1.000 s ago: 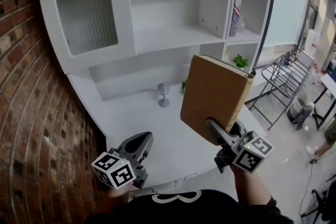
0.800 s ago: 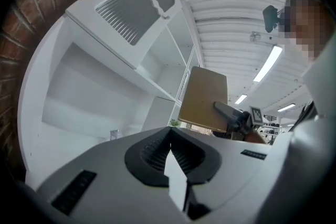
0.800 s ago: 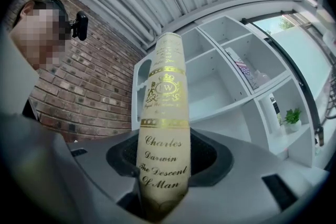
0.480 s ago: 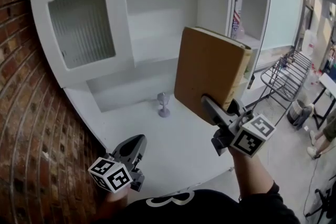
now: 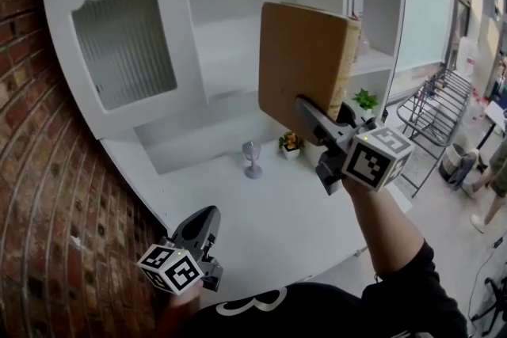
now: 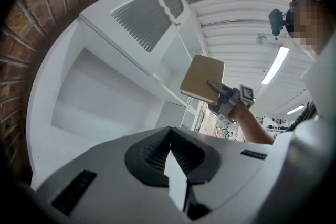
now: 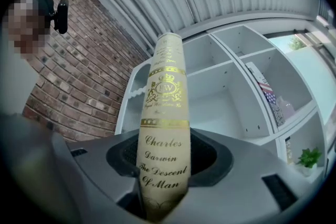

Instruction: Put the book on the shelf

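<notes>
A tan hardback book (image 5: 305, 67) is held upright in the air in front of the open middle shelf (image 5: 238, 51) of a white cabinet. My right gripper (image 5: 310, 113) is shut on its lower edge, one finger lying across the cover. In the right gripper view the gold-lettered spine (image 7: 164, 128) rises from between the jaws of the right gripper (image 7: 164, 168) toward the shelves. My left gripper (image 5: 204, 222) hangs low over the white counter (image 5: 277, 210), shut and empty. The left gripper (image 6: 170, 157) view shows the book (image 6: 202, 77) up at the right.
A small metal goblet (image 5: 252, 160) and a potted plant (image 5: 291, 142) stand on the counter below the book. A glass-fronted door (image 5: 119, 36) and brick wall (image 5: 47, 194) are to the left. The right compartment (image 5: 359, 0) holds books. A metal rack (image 5: 432, 119) stands far right.
The right gripper has lifted the book higher and closer to the shelves, turning it more upright. The left gripper has drifted slightly toward the counter's near edge.
</notes>
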A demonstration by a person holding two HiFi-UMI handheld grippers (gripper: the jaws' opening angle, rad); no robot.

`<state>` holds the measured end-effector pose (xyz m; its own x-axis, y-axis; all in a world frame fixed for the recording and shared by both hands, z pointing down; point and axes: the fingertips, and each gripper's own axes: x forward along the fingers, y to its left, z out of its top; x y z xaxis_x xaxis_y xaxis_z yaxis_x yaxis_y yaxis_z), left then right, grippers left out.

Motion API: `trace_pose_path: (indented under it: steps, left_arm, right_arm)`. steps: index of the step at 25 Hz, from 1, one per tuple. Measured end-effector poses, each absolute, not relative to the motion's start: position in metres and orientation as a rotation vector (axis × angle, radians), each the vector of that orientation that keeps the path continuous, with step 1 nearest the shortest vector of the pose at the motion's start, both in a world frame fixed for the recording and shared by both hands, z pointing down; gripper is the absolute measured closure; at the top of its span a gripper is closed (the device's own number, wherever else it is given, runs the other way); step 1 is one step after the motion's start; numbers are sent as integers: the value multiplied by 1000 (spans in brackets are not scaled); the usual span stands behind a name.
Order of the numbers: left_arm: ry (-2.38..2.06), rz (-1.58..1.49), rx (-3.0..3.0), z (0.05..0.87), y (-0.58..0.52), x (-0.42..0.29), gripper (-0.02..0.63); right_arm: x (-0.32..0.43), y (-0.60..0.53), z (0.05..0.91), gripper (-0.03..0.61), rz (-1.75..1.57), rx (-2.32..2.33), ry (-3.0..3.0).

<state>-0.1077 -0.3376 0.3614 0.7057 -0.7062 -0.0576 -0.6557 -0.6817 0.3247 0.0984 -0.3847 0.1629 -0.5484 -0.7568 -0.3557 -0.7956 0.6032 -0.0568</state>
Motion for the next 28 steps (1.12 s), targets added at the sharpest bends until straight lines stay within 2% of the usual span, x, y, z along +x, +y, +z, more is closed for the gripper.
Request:
trace_pose_path:
  steps: [9,28]
  left_arm:
    - [-1163,-261,2594,359,-338,-117,611]
    - [-1407,-283,2489,361,-367,-150,611]
  right_arm:
    - [94,-429,125,373,230,-1289,2479]
    - [59,-550,130,373,221,-1429,2490]
